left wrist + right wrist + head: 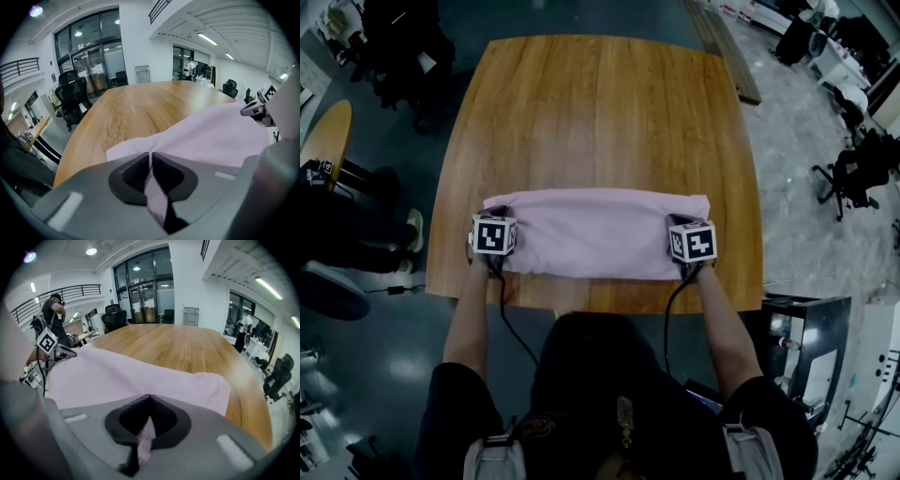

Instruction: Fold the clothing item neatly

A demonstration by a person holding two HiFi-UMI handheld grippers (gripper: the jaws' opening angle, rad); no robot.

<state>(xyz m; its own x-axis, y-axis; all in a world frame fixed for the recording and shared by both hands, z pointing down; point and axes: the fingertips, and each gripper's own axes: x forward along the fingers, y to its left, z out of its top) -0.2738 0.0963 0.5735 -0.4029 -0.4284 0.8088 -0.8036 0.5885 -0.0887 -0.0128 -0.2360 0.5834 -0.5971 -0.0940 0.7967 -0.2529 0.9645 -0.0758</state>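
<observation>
**While both tools clamp its ends, cloth lies folded on table**

Pink cloth (pixel 595 234) is a long flat band, lying crosswise on the near half of the wooden table (pixel 600 112), close to the near edge. Far half of table is bare wood.

Left tool (pixel 497 212) is at the cloth's left end. Its own view shows the jaws nearly together, with a strip of pink fabric pinched between the pads (pixel 151 161). The rest of the cloth (pixel 211 136) spreads ahead and to the right.

Right tool (pixel 681 223) is at the cloth's right end. Its jaws are closed tip to tip on a fold of fabric (pixel 148 404). Cloth (pixel 131 376) runs off to the left, with a rounded corner on the wood at right.

Each tool shows in the other's view, across the cloth: right tool (pixel 255 108), left tool (pixel 57 351). Both point downward at a slope, arms reaching from the near side.

Office chairs (pixel 72 96) stand beyond the table; a person (pixel 52 315) stands in the background
</observation>
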